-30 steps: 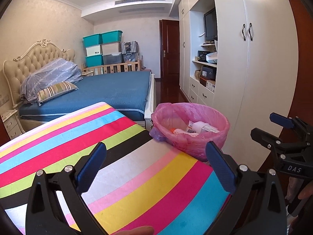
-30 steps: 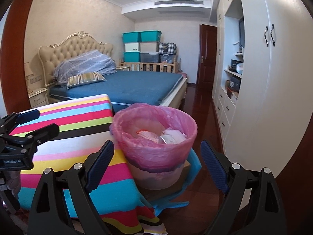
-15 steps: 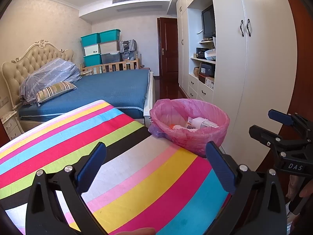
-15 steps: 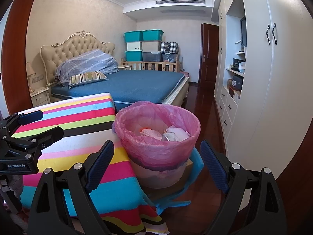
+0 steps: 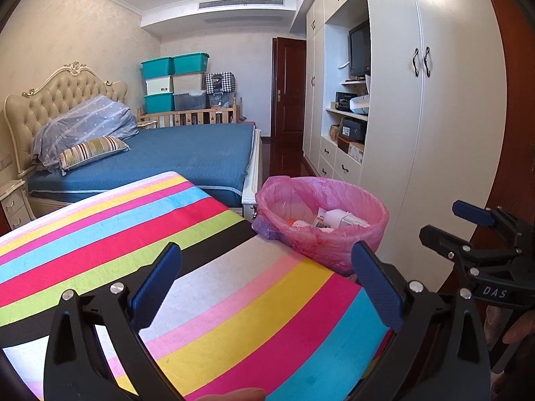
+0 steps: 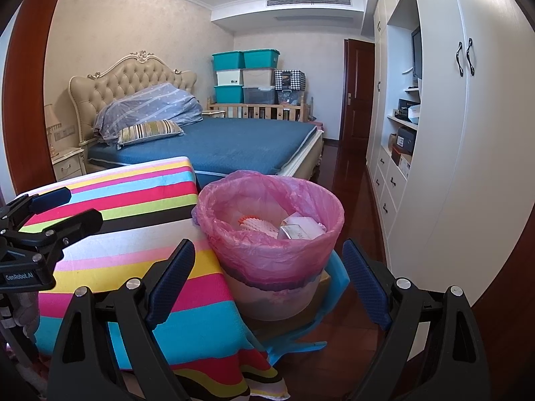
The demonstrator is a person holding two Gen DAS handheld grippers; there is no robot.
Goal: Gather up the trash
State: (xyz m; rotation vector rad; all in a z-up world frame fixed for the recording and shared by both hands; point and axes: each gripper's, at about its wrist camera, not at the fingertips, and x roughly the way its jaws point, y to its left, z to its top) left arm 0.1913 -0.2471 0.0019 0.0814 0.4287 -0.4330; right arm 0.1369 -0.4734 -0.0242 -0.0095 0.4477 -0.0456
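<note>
A waste bin lined with a pink bag (image 5: 334,230) (image 6: 274,244) stands beside the right end of a table under a rainbow-striped cloth (image 5: 187,267) (image 6: 127,234). Inside the bin lie a white box (image 6: 301,229), a white bottle (image 5: 337,217) and an orange-and-white piece (image 6: 250,222). My left gripper (image 5: 267,284) hovers open above the cloth, nothing between its blue pads. My right gripper (image 6: 269,280) is open too, in front of the bin and a little above its base. Each gripper shows in the other's view, the right (image 5: 474,230) and the left (image 6: 50,210).
A bed with a blue cover (image 5: 187,153) lies behind the table. White wardrobes (image 5: 434,117) line the right wall, close to the bin. A blue sheet and a cardboard piece (image 6: 326,279) sit under the bin on the dark wooden floor (image 6: 344,180). Storage boxes (image 5: 174,80) stack at the far wall.
Both views have shifted slightly, with the bin sitting a little lower and nearer in the frames. Both grippers stay open and empty.
</note>
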